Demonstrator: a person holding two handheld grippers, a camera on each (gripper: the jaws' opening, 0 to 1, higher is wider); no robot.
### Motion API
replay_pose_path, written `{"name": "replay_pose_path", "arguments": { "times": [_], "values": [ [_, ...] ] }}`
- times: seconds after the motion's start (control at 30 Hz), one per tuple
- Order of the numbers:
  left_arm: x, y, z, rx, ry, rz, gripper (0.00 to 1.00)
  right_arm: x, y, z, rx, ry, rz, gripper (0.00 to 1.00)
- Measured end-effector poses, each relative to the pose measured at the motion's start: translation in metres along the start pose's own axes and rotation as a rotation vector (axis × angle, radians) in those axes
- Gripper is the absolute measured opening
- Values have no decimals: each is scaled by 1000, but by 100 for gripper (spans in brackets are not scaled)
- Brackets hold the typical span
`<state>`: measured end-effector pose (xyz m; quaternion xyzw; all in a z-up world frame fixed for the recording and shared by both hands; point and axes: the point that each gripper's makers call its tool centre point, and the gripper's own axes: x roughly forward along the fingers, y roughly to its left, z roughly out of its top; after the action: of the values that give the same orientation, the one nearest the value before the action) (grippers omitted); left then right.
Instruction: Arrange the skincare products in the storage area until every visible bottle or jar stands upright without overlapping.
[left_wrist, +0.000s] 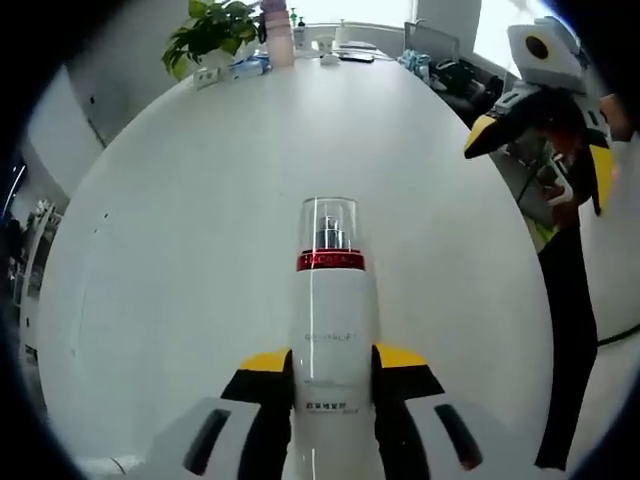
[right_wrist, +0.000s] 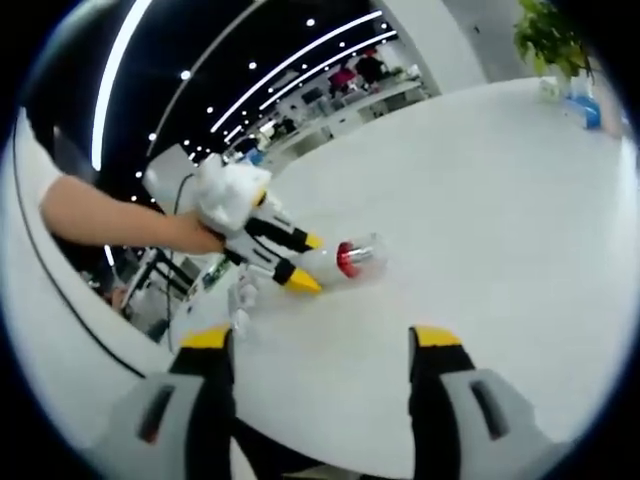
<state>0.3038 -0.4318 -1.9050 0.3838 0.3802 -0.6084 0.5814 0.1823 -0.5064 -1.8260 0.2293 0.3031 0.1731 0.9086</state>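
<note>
Bottle (left_wrist: 334, 330), clamped in left tool (left_wrist: 334, 362)

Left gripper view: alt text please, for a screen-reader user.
The left claw is shut on a white pump bottle with a red band and clear cap, held over a round white table. The right claw hangs at the upper right; a green potted plant stands at the table's far edge.

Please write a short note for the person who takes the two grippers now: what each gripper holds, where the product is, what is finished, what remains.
Left gripper: shut on the white pump bottle, which has a clear cap and a red band.
Right gripper: open, holding nothing, over the white table.
The bottle points forward along the left jaws; in the right gripper view it lies tilted, close over the table.
Done: bottle gripped.
Left: stand it upright on the table, then release.
</note>
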Motion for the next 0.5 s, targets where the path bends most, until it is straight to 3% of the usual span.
{"name": "replay_pose_path", "arguments": {
  "times": [0.27, 0.5],
  "values": [
    [0, 0, 1, -84, 1, 11, 28, -5, -5, -3, 10, 5, 2, 68],
    [-3, -14, 3, -241, -29, -74, 26, -5, -6, -2, 28, 2, 11, 68]
  ]
}}
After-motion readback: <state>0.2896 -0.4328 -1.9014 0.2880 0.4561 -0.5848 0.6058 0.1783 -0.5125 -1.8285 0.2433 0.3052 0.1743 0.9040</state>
